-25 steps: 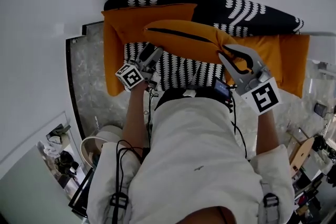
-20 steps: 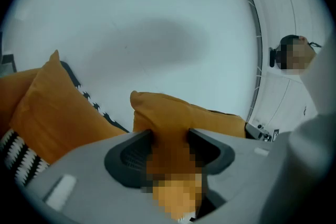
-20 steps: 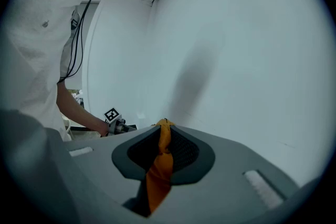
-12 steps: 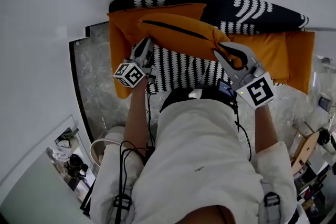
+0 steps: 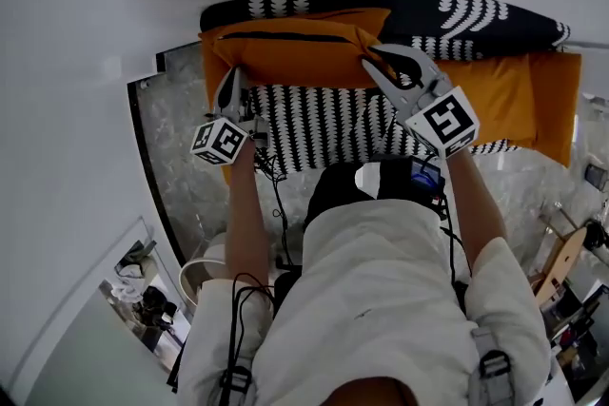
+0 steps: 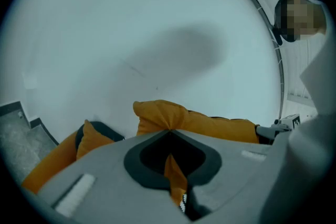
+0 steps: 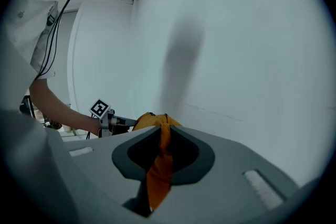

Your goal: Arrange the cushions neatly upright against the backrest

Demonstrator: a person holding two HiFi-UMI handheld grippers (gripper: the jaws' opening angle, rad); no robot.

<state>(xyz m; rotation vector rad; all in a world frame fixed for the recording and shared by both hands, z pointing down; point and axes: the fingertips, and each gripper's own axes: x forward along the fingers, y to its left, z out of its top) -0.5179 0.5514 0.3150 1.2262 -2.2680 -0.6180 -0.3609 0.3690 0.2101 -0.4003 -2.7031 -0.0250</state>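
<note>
An orange cushion (image 5: 285, 52) with a black zip along its top edge stands against the black-and-white patterned backrest (image 5: 457, 14) at the sofa's left end. My left gripper (image 5: 231, 79) is shut on the cushion's left corner, and orange fabric (image 6: 173, 176) is pinched between its jaws. The cushion (image 6: 184, 120) stretches away from it toward the right gripper. My right gripper (image 5: 371, 60) is shut on the right corner, with a fold of orange fabric (image 7: 159, 170) running through its jaws. A second orange cushion (image 5: 500, 90) lies flat on the seat's right side.
The patterned seat (image 5: 314, 119) shows bare between my arms. A white wall rises directly behind the backrest. Grey marbled floor (image 5: 176, 143) lies left of the sofa, and a pale round bin (image 5: 202, 269) stands by my left side. Cables hang along my left arm.
Both grippers carried the orange cushion left and back. It went from lying slanted over the seat to standing along the backrest at the left end.
</note>
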